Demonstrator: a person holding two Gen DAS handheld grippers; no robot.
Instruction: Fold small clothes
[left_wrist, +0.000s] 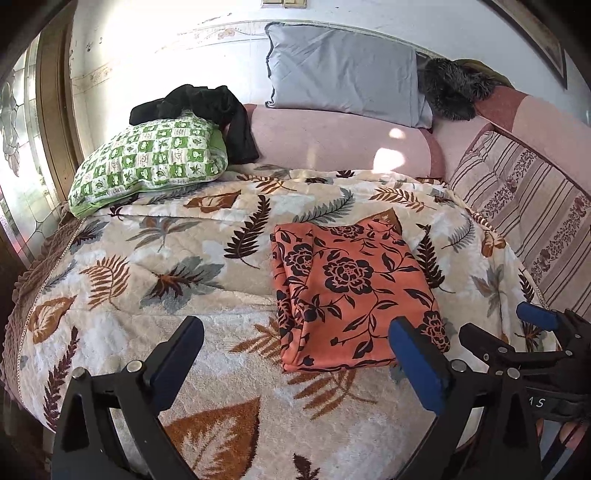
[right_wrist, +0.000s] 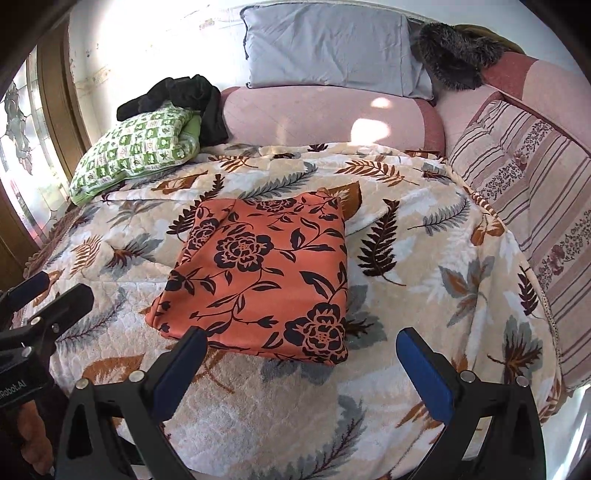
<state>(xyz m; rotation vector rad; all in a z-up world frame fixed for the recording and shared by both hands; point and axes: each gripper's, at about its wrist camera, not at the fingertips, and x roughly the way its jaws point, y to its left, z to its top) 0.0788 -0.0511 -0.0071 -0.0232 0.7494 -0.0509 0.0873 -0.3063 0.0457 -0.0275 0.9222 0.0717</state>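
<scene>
An orange cloth with black flowers (left_wrist: 351, 295) lies folded into a flat rectangle on the leaf-patterned blanket (left_wrist: 147, 258). It also shows in the right wrist view (right_wrist: 266, 273). My left gripper (left_wrist: 295, 354) is open and empty, just short of the cloth's near edge, to its left. My right gripper (right_wrist: 301, 363) is open and empty, right at the cloth's near edge. The right gripper shows at the right of the left wrist view (left_wrist: 495, 325); the left gripper shows at the left of the right wrist view (right_wrist: 59, 291).
A green checked pillow (left_wrist: 147, 162) with a black garment (left_wrist: 207, 110) on it lies at the back left. A grey pillow (left_wrist: 343, 70) and a pink bolster (left_wrist: 332, 140) lie at the back. A striped cushion (left_wrist: 524, 206) stands along the right.
</scene>
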